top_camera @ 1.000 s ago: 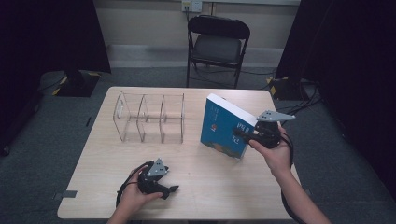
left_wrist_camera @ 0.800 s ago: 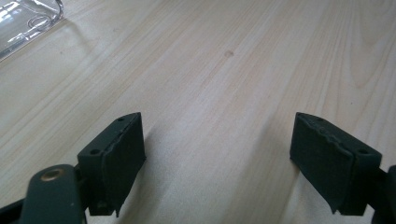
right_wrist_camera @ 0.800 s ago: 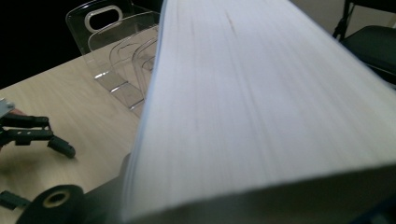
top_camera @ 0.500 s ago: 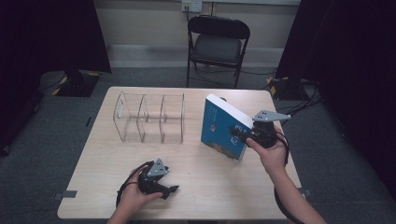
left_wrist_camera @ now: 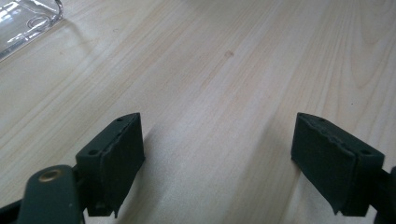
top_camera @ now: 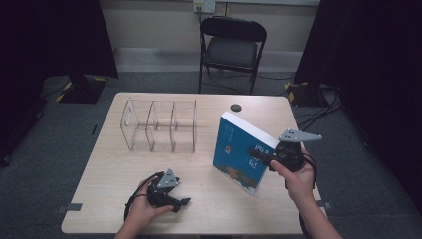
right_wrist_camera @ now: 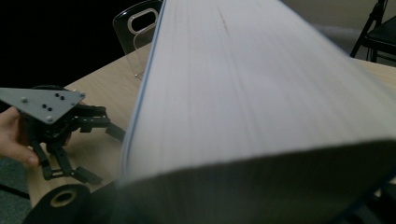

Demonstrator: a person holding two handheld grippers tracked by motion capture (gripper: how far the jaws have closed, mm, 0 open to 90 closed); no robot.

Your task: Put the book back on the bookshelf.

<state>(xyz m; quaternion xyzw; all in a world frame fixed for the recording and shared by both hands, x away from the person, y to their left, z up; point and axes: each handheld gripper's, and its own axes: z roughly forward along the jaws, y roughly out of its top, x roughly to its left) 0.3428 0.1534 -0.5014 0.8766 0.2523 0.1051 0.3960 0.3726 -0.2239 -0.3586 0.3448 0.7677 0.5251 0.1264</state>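
The right tongs (top_camera: pixel 262 158) grasp the tilted book (top_camera: pixel 238 152), its pages hiding their jaws; the left tongs (left_wrist_camera: pixel 217 163) gape released.

Your right hand-held gripper (top_camera: pixel 260 158) now carries the blue book (top_camera: pixel 239 154) lower and closer to you, tilting it more steeply over the worktop (top_camera: pixel 114 164).

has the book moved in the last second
Yes. The book, clamped by the right gripper, has shifted left across the table, toward the clear divider rack.
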